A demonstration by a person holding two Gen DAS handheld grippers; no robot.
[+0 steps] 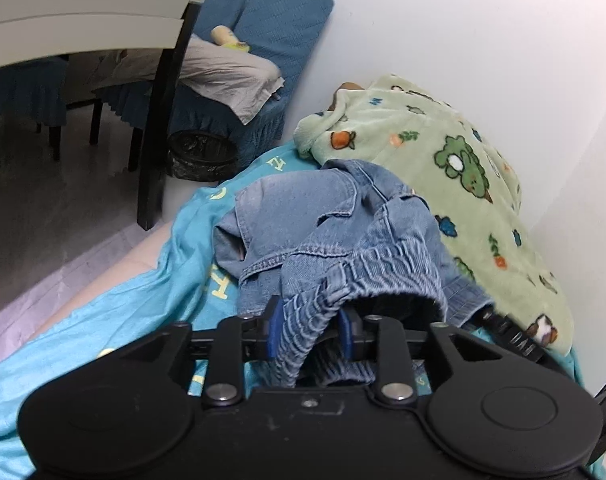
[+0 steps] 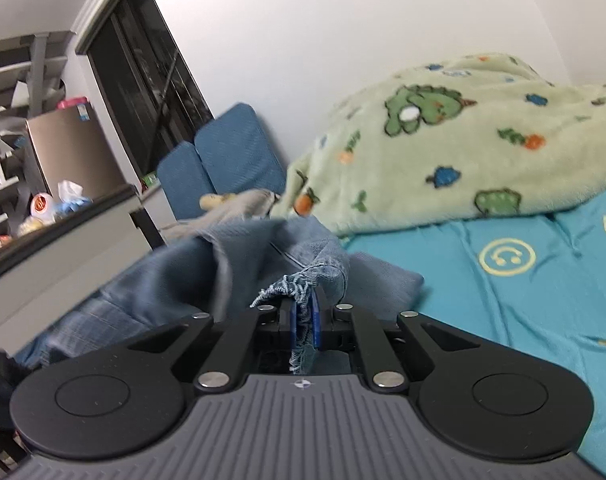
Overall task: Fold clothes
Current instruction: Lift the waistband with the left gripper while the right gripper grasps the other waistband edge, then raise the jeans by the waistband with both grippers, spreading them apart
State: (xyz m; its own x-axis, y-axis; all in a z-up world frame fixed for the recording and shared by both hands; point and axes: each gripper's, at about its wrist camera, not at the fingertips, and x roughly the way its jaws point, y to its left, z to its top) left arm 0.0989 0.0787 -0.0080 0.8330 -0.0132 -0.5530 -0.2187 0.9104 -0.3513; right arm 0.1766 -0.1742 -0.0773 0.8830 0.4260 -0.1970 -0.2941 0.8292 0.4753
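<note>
Both my tongs grip crumpled blue denim jeans on turquoise bedsheet: left gripper pinches elastic waistband, jaws narrow; right gripper clamps frayed hem, jaws nearly together.

Open sheet rt; blanket (bunched) vs wall.

A home bedroom: bed sheet, fleece blanket, cushioned chairs.
</note>
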